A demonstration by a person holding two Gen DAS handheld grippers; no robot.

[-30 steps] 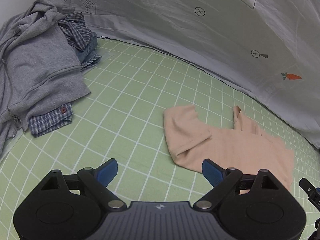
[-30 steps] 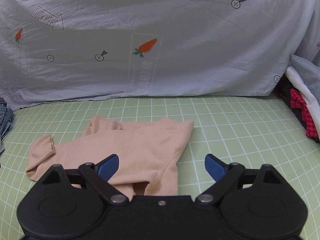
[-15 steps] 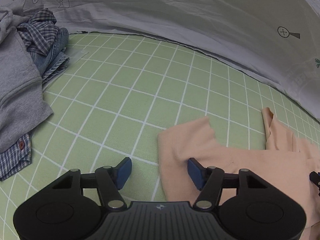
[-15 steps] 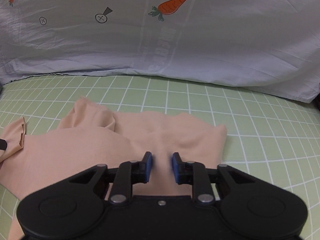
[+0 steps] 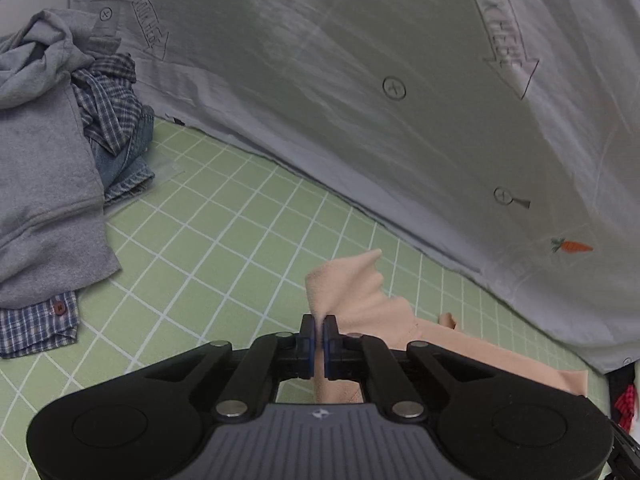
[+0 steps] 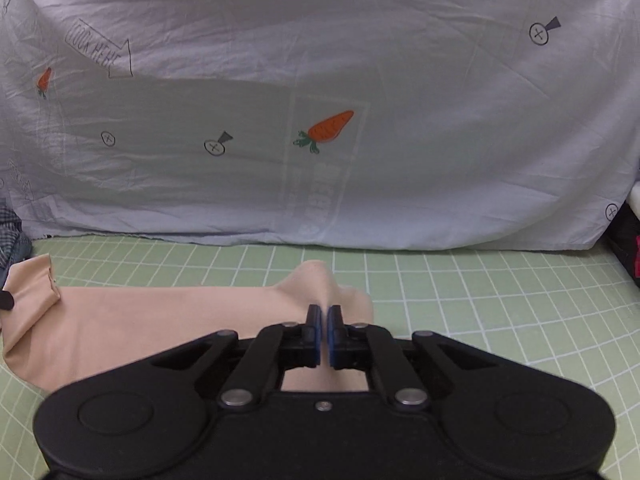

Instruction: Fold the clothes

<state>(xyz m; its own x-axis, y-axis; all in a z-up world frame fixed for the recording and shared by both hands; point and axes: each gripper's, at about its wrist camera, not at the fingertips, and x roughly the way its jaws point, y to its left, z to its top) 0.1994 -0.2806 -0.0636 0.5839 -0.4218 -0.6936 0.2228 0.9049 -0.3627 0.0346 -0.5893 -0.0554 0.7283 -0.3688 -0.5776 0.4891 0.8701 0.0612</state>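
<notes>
A peach-coloured garment [image 6: 132, 320] lies spread on the green grid mat [image 6: 480, 300]. My left gripper [image 5: 319, 322] is shut on one edge of the peach garment [image 5: 352, 296], and the cloth rises in a peak above the fingers. My right gripper [image 6: 324, 314] is shut on another edge of the garment, with a fold of cloth standing up between the fingers. A sleeve end [image 6: 34, 280] lies at the left in the right wrist view.
A pile of clothes sits at the left: a grey hoodie [image 5: 44, 184], a plaid shirt [image 5: 108, 100] and jeans [image 5: 128, 168]. A pale printed sheet [image 6: 320, 120] hangs behind the mat. Dark and red clothes [image 6: 632, 240] sit at the right edge.
Both grippers went from open to shut on the peach garment's edges. Both have lifted, pulling the cloth up off the mat.
</notes>
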